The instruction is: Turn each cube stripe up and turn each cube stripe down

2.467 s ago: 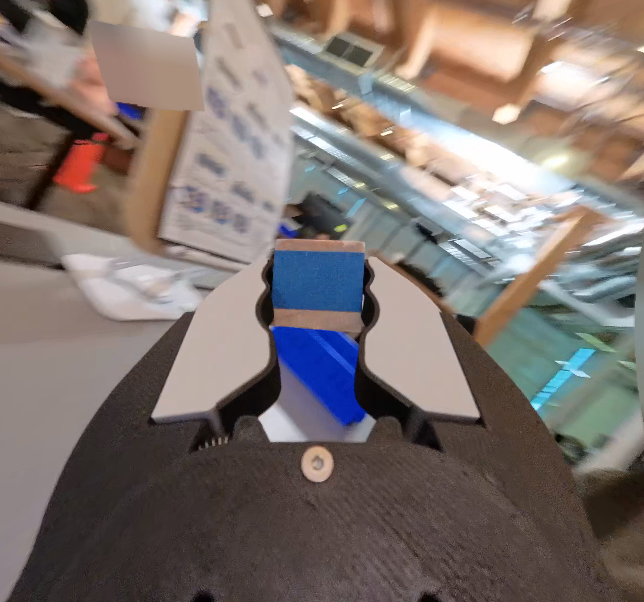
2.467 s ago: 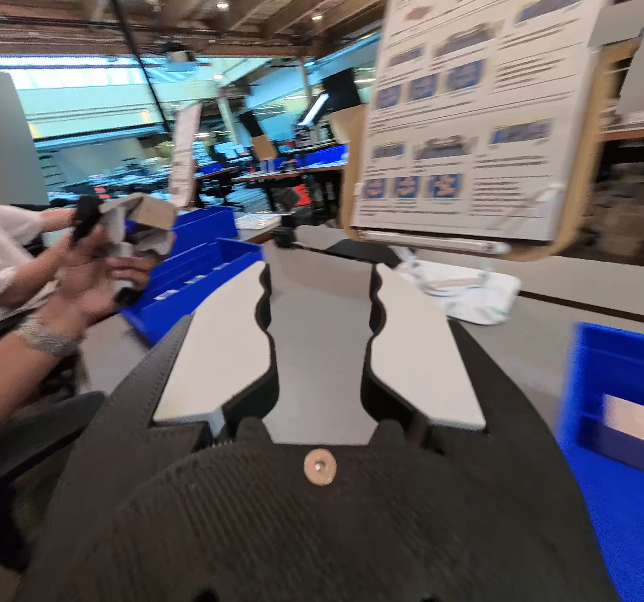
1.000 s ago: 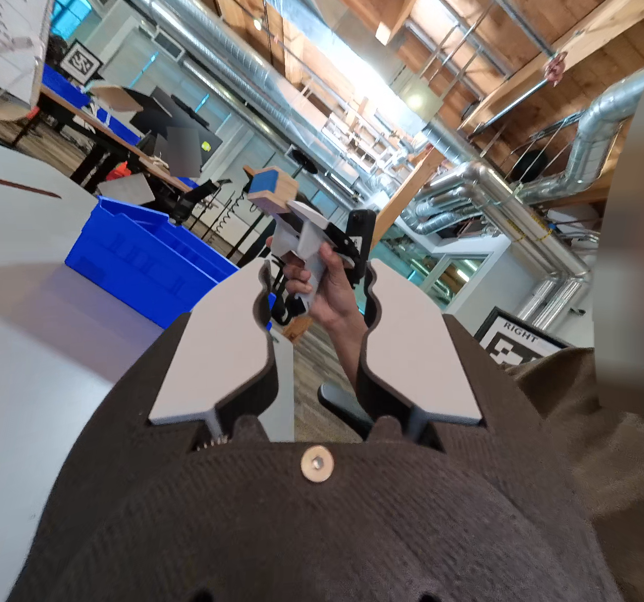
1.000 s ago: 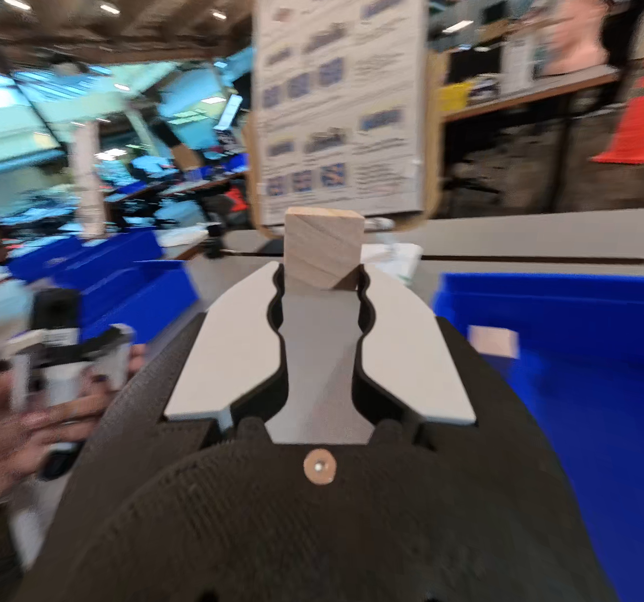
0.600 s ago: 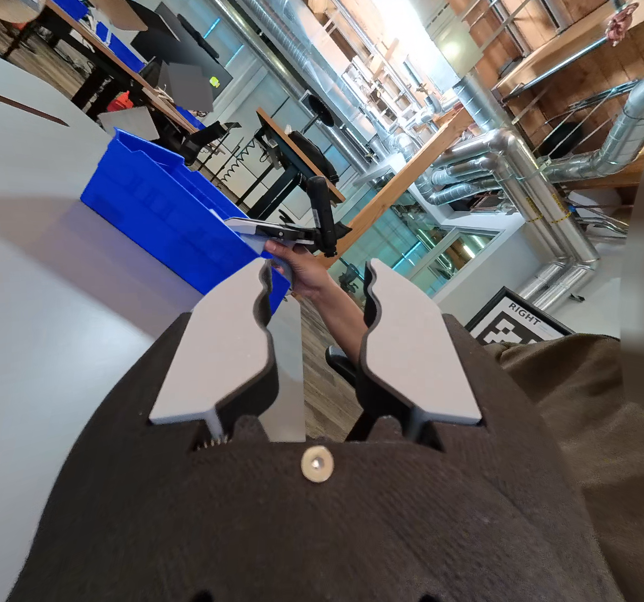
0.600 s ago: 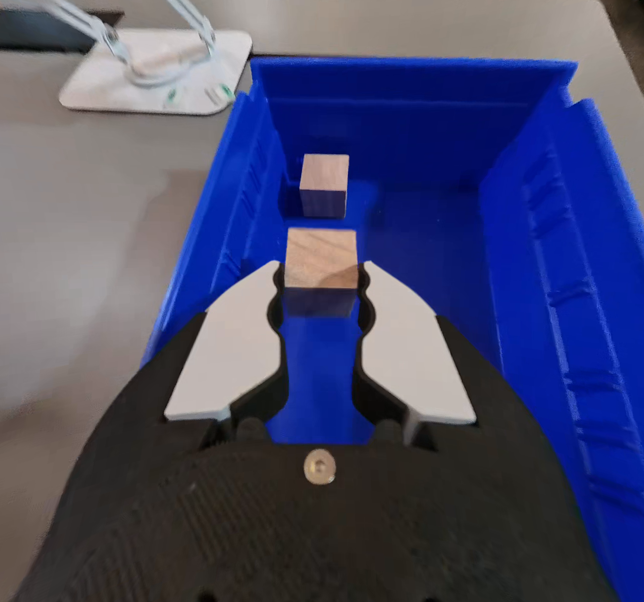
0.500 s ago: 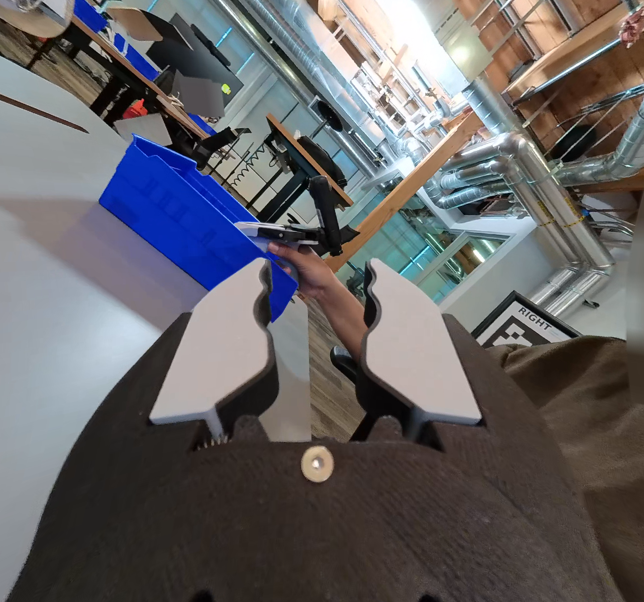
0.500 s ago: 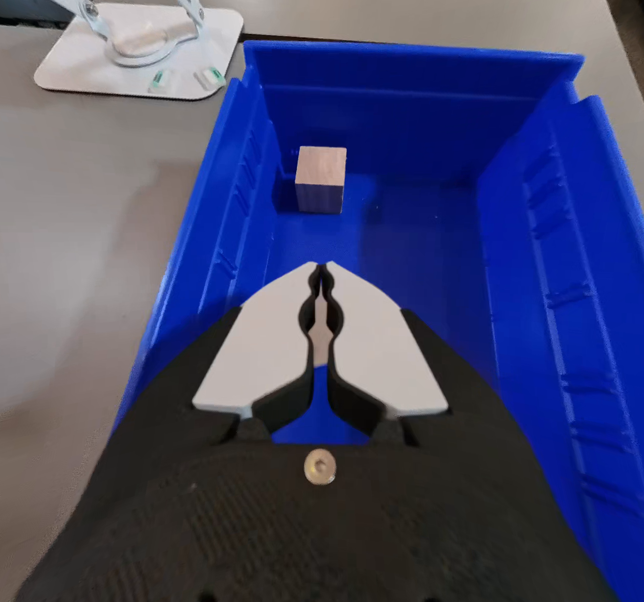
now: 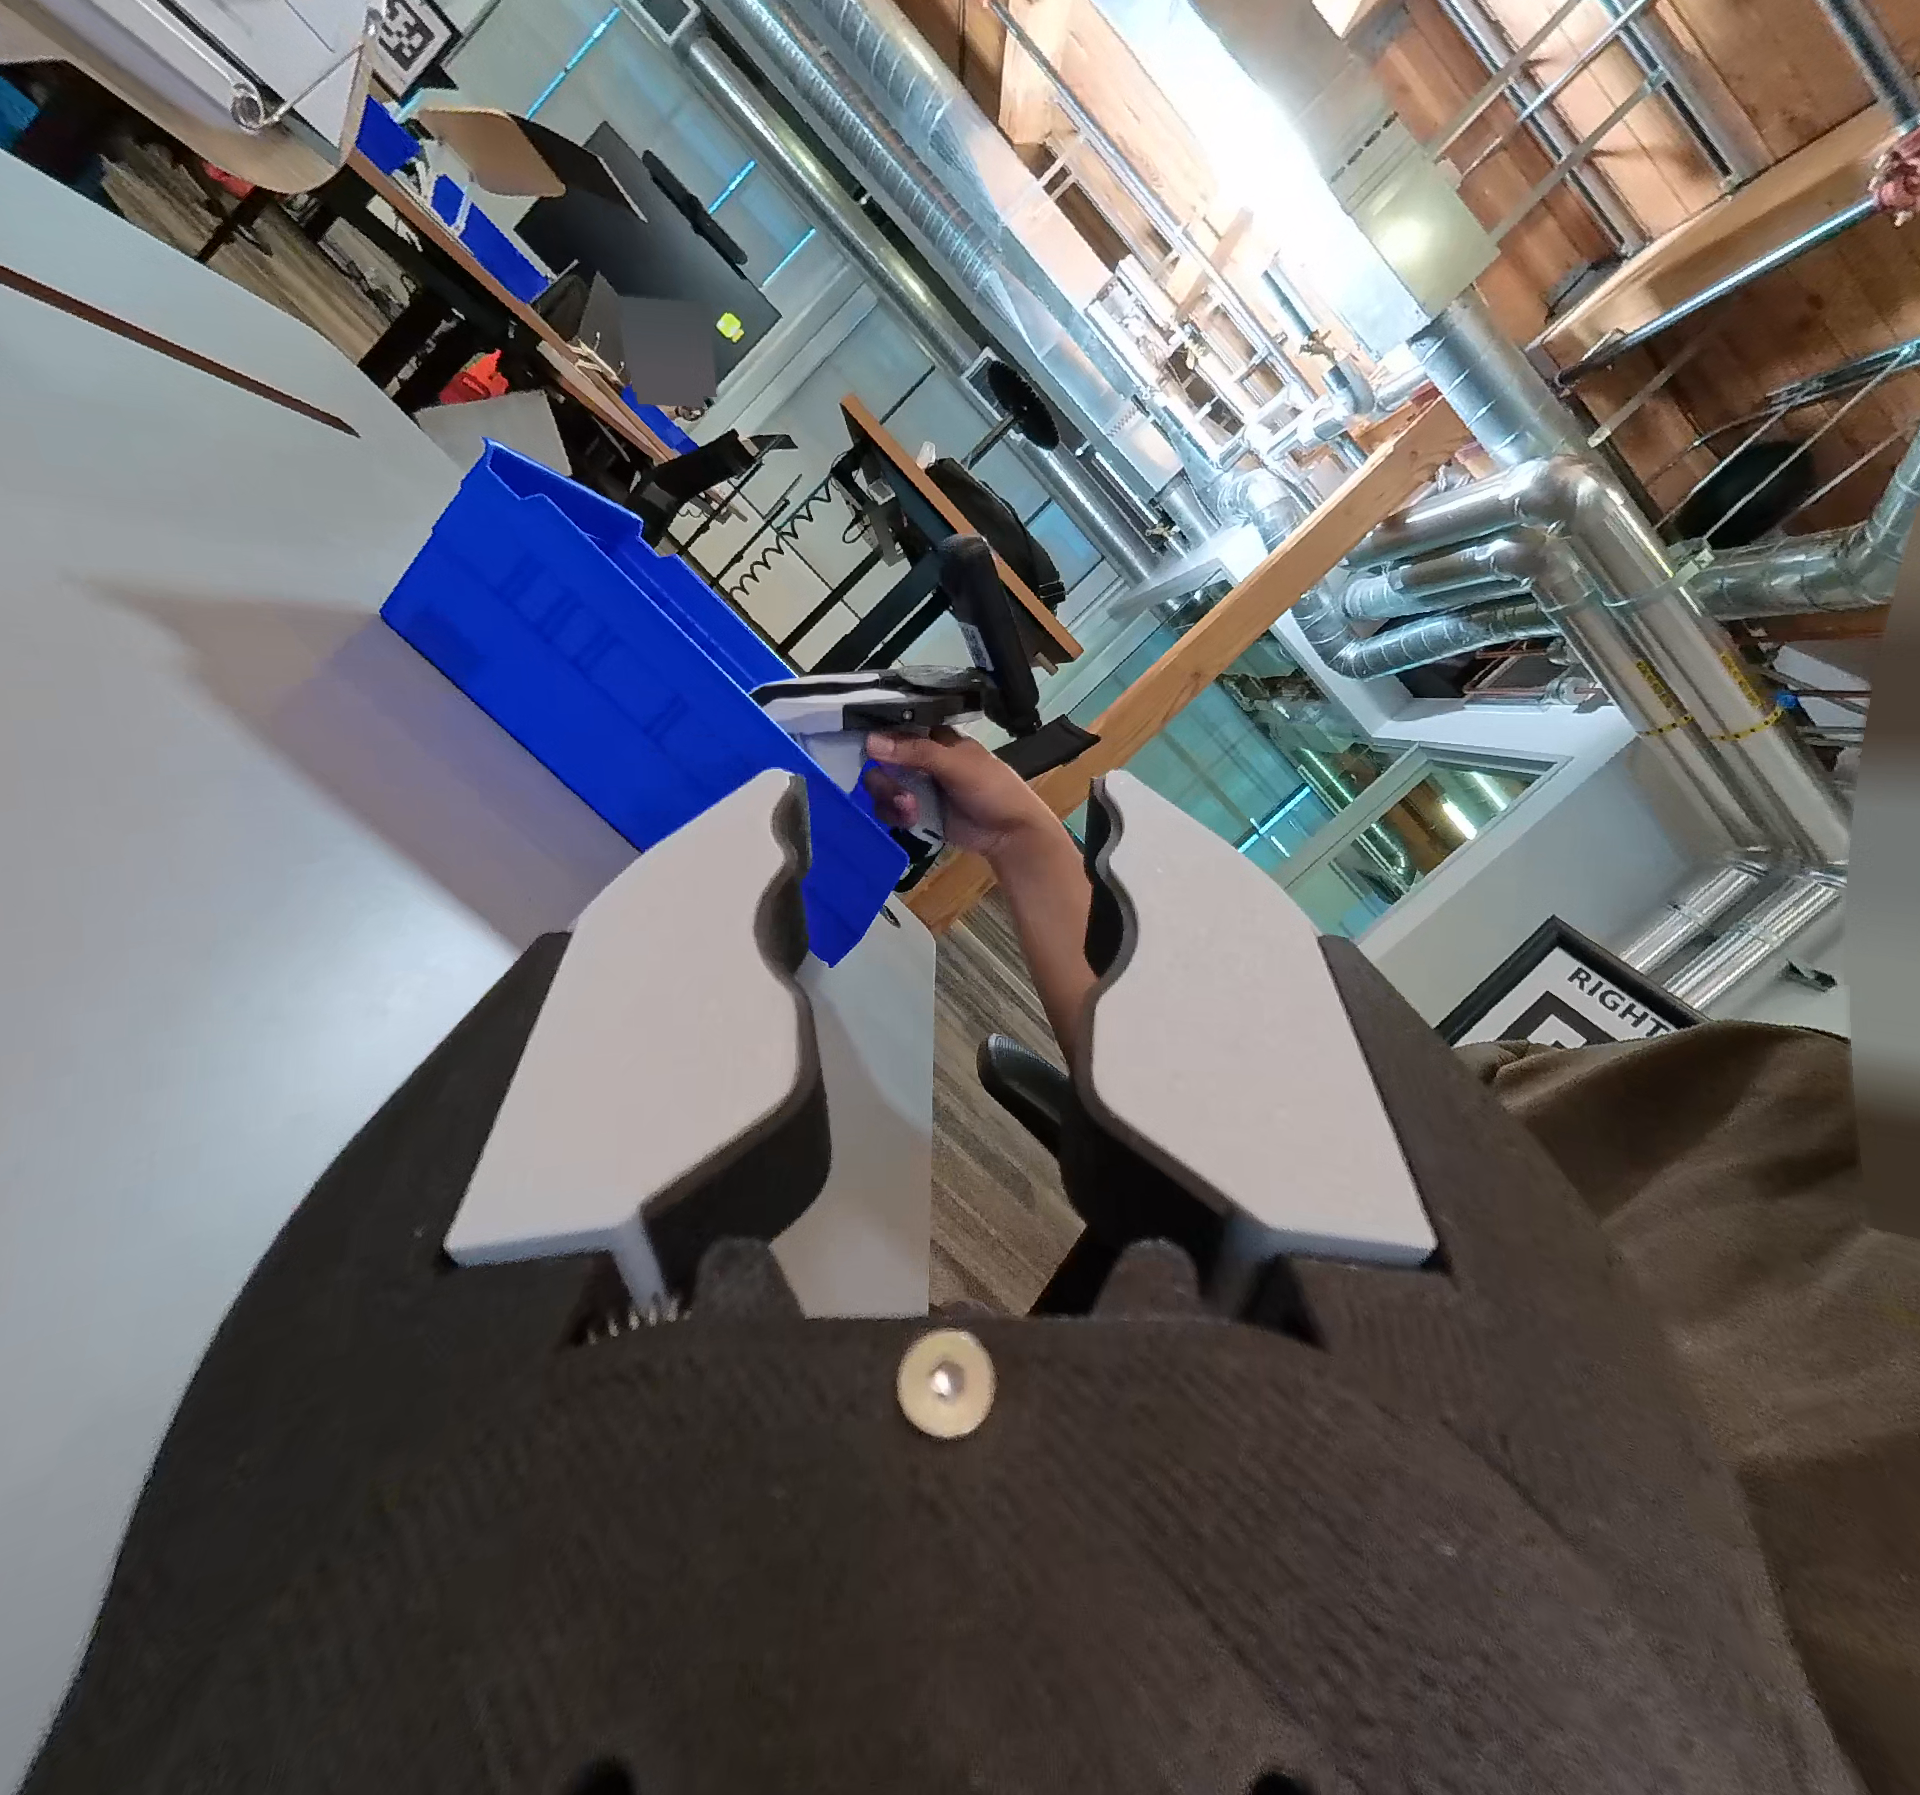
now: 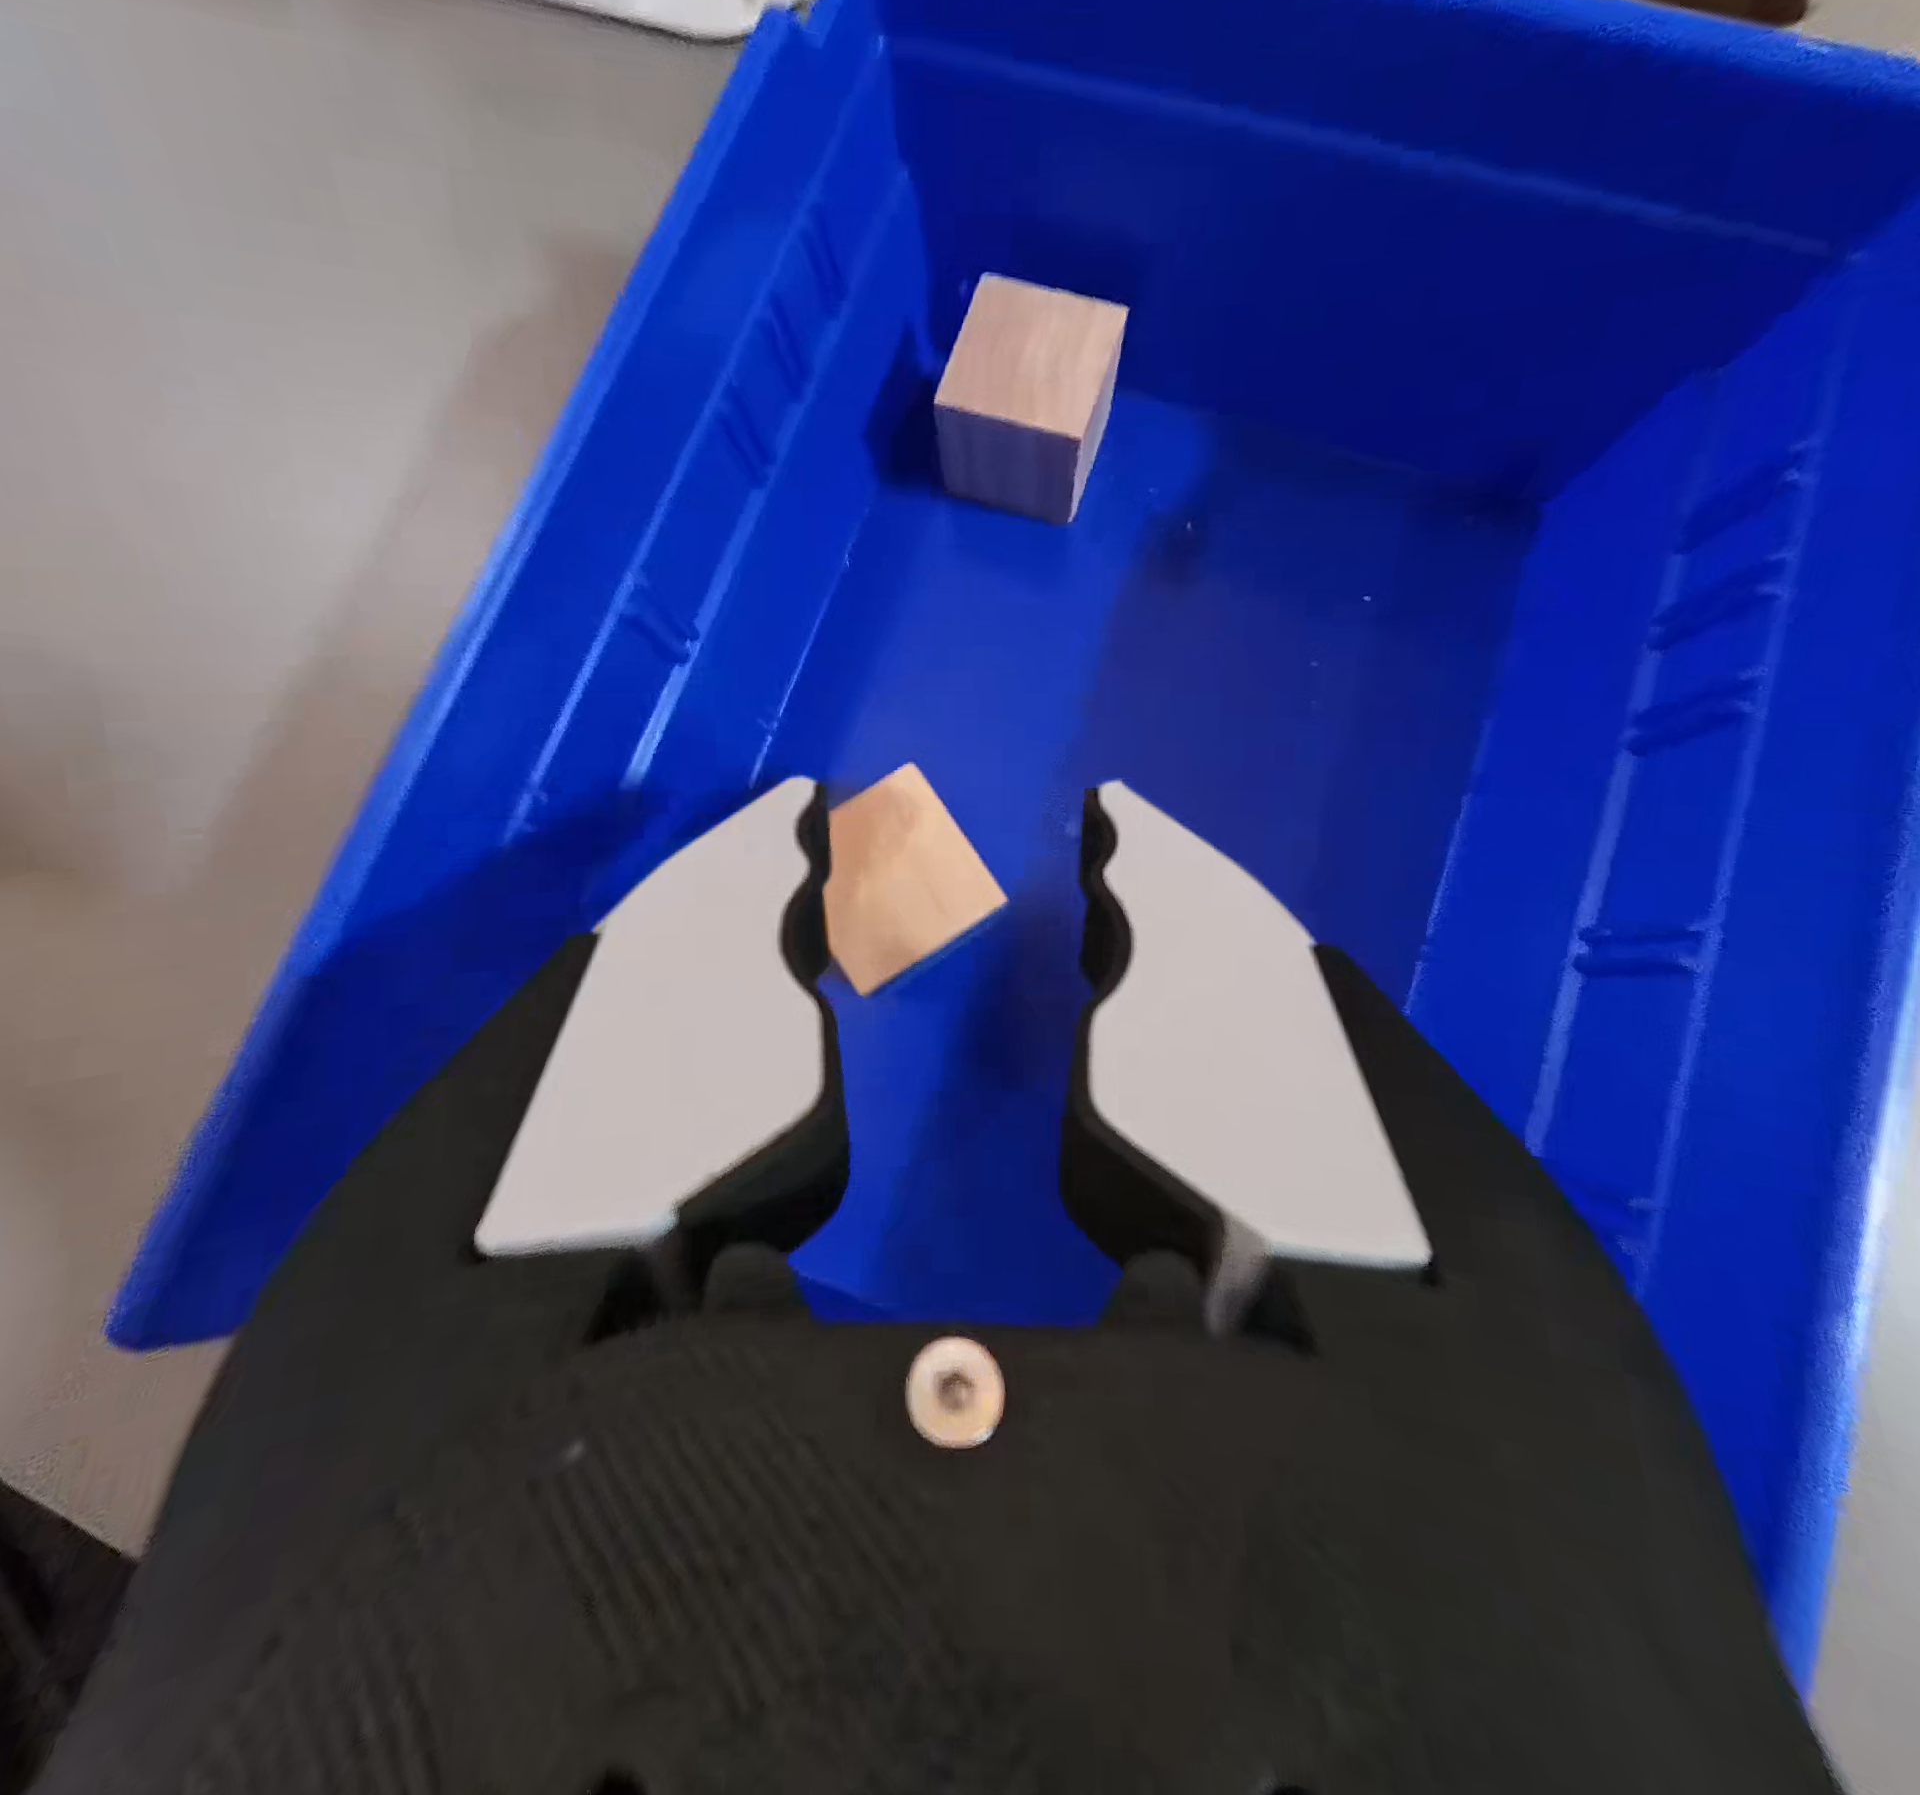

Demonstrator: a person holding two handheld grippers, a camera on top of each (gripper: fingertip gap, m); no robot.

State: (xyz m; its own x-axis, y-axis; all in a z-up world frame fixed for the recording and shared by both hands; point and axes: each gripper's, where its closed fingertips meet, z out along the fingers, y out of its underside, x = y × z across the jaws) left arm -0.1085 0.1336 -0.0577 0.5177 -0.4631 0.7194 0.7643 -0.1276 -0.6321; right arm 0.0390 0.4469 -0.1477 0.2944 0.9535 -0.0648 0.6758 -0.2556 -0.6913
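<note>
2 wooden cubes in blue bin, far cube flat, near cube tilted, right gripper spread, left gripper spread, empty

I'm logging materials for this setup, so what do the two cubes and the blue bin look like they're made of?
Far cube: apparently unfinished pale wood, with faint grain lines on its top face. Near cube, tilted between the open right gripper fingers: the same light wood, matte, though motion blur hides detail. Blue bin: likely moulded plastic, judging by the uniform colour, slight sheen and ribbed walls.
</note>
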